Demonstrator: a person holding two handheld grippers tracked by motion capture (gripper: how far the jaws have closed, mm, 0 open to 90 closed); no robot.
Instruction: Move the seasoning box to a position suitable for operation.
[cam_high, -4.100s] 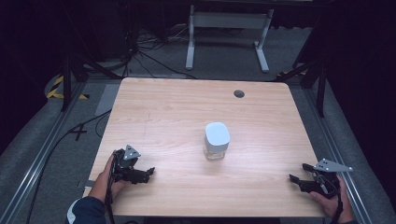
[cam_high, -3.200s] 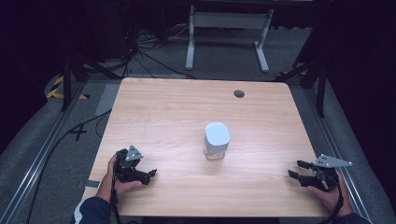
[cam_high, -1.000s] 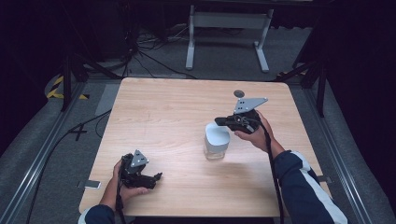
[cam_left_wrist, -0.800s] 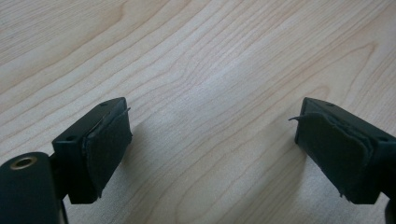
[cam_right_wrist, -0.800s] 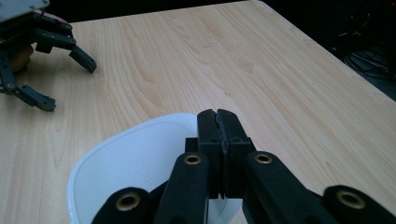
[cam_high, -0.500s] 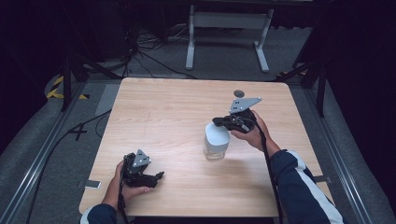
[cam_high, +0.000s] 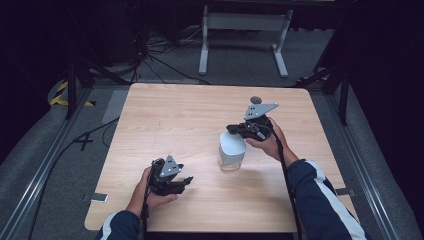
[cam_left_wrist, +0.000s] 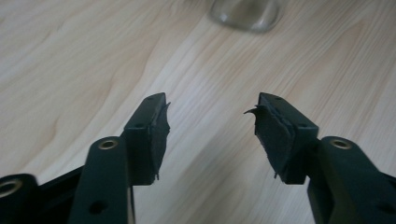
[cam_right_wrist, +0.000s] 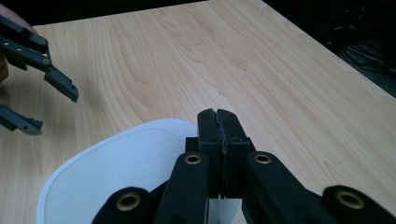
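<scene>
A clear jar (cam_high: 230, 161) with a white lid (cam_high: 233, 144) stands upright near the middle of the wooden table (cam_high: 170, 115). My right gripper (cam_high: 231, 129) hovers at the lid's far edge with its jaws pressed together. In the right gripper view these shut jaws (cam_right_wrist: 218, 114) lie just over the white lid (cam_right_wrist: 121, 177); whether they touch it I cannot tell. My left gripper (cam_high: 187, 181) rests open at the front left of the table, pointing toward the jar, with nothing between its jaws (cam_left_wrist: 210, 121). The jar's base (cam_left_wrist: 245, 11) shows ahead of it. The left gripper (cam_right_wrist: 56, 112) also appears in the right gripper view.
A small dark grommet hole (cam_high: 256, 99) sits in the table's far edge, behind the right hand. A metal stand (cam_high: 242, 20) and cables (cam_high: 155, 55) lie on the floor beyond the table. Bare wood surrounds the jar.
The right gripper came from the table's front right corner up to the jar and now sits lower and closer over the lid. The left gripper shifted slightly right along the front.
</scene>
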